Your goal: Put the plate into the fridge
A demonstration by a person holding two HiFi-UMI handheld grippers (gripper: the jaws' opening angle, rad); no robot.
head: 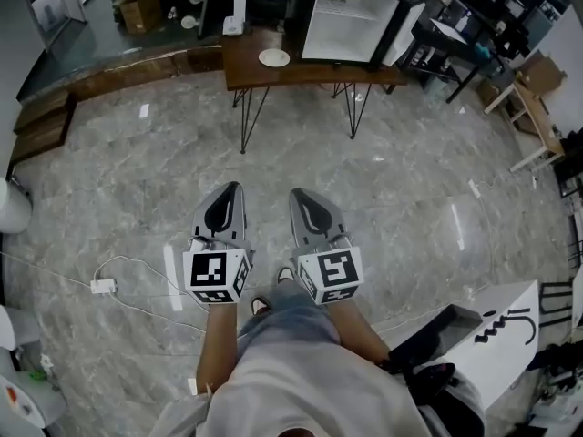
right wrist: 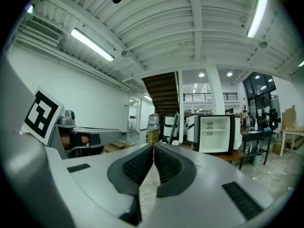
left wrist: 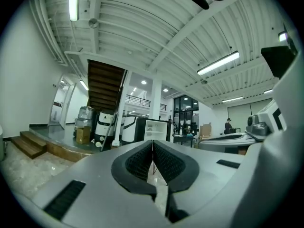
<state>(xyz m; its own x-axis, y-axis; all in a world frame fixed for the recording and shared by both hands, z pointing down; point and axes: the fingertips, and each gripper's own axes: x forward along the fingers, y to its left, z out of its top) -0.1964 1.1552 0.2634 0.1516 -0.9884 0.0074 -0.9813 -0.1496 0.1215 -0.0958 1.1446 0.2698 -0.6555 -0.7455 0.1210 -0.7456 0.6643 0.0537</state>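
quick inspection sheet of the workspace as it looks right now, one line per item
surface: wooden table on thin metal legs, across the marble floor from the person
job's things: plate lies on the table, left of the fridge; the fridge stands on the table, open, white inside
clutter: cardboard box on the floor beyond the table
grippers: left gripper and right gripper side by side, both shut and empty, well short of the table
cables: corded adapter on the floor, left of the person
surroundings: wooden steps at left; desks and chairs at right
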